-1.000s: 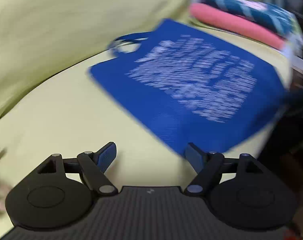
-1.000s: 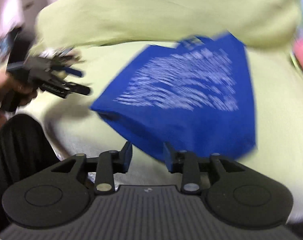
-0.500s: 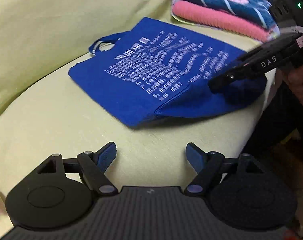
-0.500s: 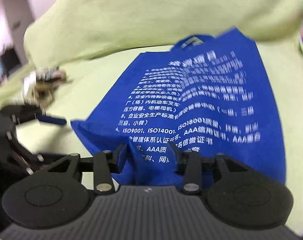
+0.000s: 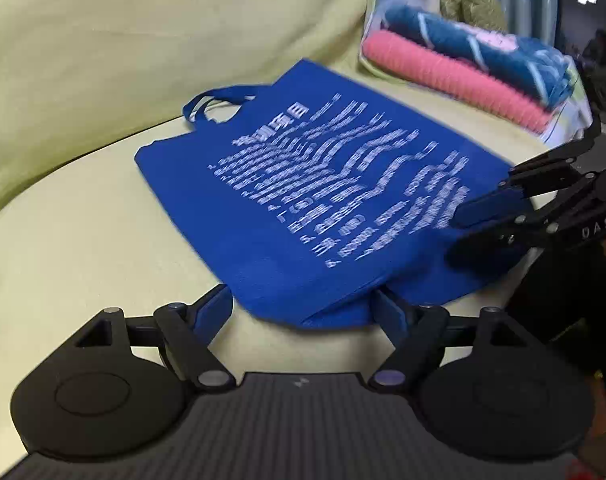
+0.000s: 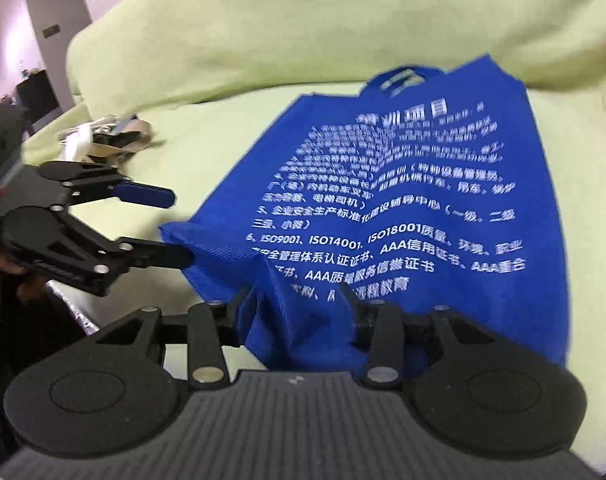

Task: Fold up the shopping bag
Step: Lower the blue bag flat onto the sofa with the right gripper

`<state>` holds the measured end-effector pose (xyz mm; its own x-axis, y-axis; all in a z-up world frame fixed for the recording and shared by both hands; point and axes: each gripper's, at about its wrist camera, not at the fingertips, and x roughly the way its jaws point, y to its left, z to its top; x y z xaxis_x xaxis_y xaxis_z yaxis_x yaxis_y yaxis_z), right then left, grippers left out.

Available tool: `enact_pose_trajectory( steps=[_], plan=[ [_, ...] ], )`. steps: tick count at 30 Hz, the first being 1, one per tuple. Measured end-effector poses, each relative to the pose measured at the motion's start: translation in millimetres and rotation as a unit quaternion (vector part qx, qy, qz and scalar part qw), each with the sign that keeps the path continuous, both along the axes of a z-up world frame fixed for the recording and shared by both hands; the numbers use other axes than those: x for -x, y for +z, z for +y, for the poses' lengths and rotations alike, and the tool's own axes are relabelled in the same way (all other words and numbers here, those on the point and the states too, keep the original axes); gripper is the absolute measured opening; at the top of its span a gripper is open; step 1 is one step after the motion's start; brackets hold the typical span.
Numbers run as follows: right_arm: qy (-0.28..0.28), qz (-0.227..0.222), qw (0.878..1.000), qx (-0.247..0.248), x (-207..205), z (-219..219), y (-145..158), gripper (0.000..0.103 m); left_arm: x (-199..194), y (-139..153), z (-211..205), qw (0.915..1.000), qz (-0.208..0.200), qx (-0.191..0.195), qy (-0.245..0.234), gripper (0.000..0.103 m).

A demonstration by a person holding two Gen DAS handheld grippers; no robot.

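My left claw (image 5: 303, 312) stands wide, its blue pads spread to either side of the near corner of the shopping bag (image 5: 303, 200). That corner lies between the fingers, but neither pad presses on it. In the right wrist view the same claw (image 6: 183, 226) comes in from the left with one finger above the bag's corner and the other at its edge, the gap between them wide.

My right claw (image 6: 295, 308) is drawn in to a narrow gap around a raised pleat of the bag's bottom edge. The blue cloth stands up between the two fingers and fills the space. The pads look pressed against it, though blur keeps me from seeing the contact sharply. From the left wrist view this claw (image 5: 459, 236) reaches in from the right, over the bag's far bottom corner.

The bag lies flat ahead of both claws on a pale green cushion (image 5: 83, 248), white printed text facing up. Its handles (image 5: 215, 100) point away from me toward the backrest (image 5: 143, 32). Beyond the bag, ahead and to the right of my left claw, folded towels (image 5: 463, 68) sit in a stack, pink under blue. Ahead and to the left of my right claw a small bundle of pale straps (image 6: 107, 136) rests on the cushion.
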<state>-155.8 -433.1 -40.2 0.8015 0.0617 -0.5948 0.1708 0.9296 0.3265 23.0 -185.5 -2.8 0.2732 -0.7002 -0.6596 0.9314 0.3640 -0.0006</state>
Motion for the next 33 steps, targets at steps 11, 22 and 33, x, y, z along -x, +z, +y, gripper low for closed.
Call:
enact_pose_trajectory(
  steps=[11,22,33],
  plan=[
    [-0.05,0.029,0.996,0.065,24.6,-23.1,-11.5,0.048,0.6,-23.3,-22.1,0.9991,-0.001,-0.042,0.013,0.081],
    [-0.033,0.039,0.995,0.086,48.0,-8.0,-13.5,0.049,17.0,-8.9,-17.3,0.9971,-0.049,-0.058,0.012,0.081],
    [-0.016,0.016,0.994,0.105,4.4,-20.9,-13.4,0.051,27.2,-24.7,-48.5,0.9951,-0.067,-0.071,-0.014,0.081]
  ],
)
